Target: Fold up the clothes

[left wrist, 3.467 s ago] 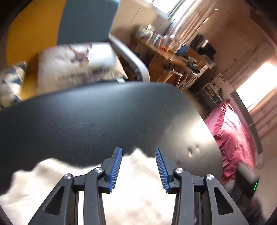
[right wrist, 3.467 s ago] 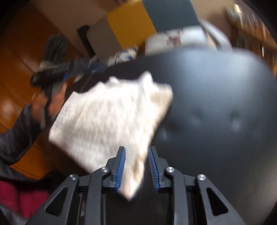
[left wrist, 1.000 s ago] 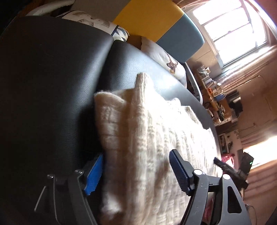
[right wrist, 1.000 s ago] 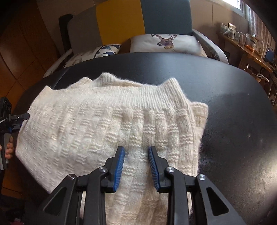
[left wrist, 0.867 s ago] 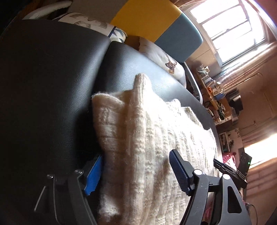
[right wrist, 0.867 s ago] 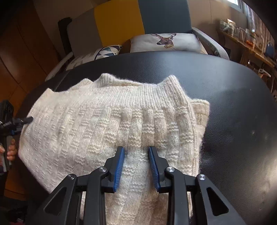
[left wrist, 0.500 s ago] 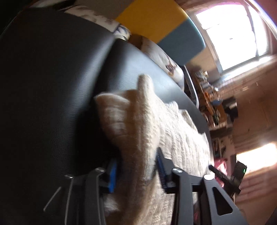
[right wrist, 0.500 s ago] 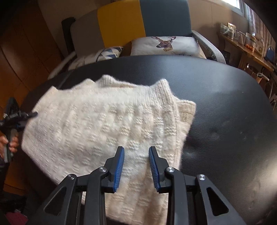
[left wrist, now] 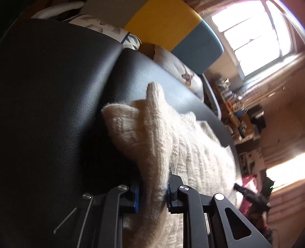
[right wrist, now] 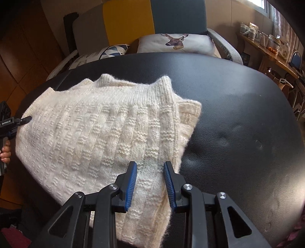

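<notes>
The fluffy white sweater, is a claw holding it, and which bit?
Yes. The left claw is pinched shut on the sweater's bunched-up edge. The right claw is open over the sweater's near edge and holds nothing.

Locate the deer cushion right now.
Right wrist view, top centre: the deer cushion sits on the armchair seat behind the black table, beyond the cream knit sweater.
</notes>
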A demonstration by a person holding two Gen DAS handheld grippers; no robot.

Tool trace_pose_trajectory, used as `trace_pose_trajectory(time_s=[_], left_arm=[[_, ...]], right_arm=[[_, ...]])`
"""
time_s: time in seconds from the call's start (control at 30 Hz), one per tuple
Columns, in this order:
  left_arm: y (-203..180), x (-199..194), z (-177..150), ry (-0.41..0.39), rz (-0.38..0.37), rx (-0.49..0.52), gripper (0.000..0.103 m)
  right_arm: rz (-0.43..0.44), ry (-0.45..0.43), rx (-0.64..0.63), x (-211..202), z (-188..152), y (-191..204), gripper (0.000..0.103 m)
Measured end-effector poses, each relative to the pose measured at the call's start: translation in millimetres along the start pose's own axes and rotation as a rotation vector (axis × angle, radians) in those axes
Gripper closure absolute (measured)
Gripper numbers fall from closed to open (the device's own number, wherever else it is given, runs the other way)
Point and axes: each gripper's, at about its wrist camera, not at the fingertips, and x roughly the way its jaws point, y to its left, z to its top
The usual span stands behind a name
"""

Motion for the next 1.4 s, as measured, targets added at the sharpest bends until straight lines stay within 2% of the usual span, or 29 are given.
trace_pose_trajectory(time_s=[0.17,0.37,0.63,0.8,1.0,1.2,1.4], left_arm=[[2,-14,3,-0.037,-0.095,-0.079,0.085],[-25,-36,16,-0.088,-0.229,-0.129,0.086],[-100,-56,31,-0.134,-0.317,-0.117,0.086],[-150,-48,37,-0.111,-0.267,-0.095,0.086],[-213,-4,35,-0.042,-0.184,-0.049,0.086],[-265,64,6,0.095,-0.092,0.082,0.086],[-280,126,-31,0.205,0.001,0.176,0.086]], right_arm=[[-0.014,0.042,-0.006,14,0,7,0.074],[-0.022,0.068,-0.039,22,5,29,0.072],[-0.001,0.059,-0.04,30,9,54,0.072],[0.043,0.051,-0.038,32,11,60,0.072],[0.146,0.024,0.003,31,10,43,0.072],[0.274,-0.012,0.088,33,6,33,0.072],[0.343,-0.054,0.134,34,-1,23,0.072]])
